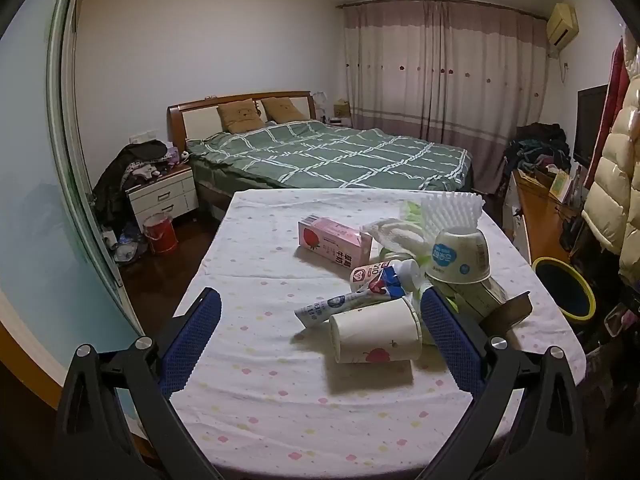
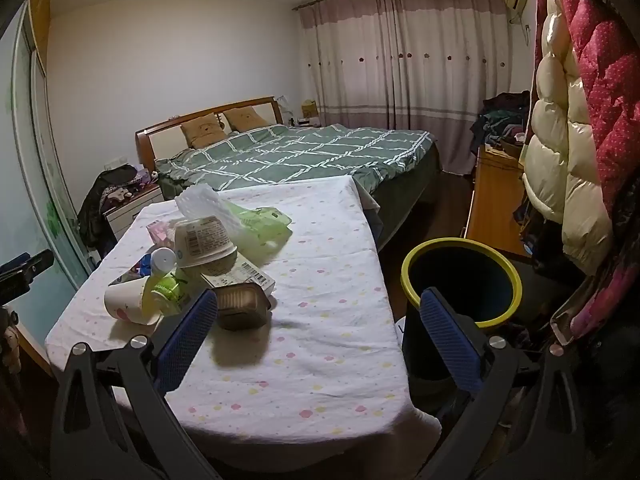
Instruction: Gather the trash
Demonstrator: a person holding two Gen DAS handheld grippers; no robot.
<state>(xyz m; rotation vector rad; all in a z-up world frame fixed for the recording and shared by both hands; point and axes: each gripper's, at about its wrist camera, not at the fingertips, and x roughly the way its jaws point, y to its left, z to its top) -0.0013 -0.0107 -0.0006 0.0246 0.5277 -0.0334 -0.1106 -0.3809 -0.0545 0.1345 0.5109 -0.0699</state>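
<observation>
Paper cup on its side, mouth facing right

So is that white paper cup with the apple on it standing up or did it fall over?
Fallen over. The paper cup lies on its side on the tablecloth, its round open mouth facing sideways instead of up.

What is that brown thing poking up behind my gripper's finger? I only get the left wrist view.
Observer: It's a shallow brown rectangular plastic tray, lying beside a white box with barcodes.
Operator: Is the right gripper holding something?
Observer: No. It's wide open with nothing between its fingers.
Operator: Is the yellow-rimmed round bin full?
Observer: The part of its dark inside that shows looks empty.
</observation>
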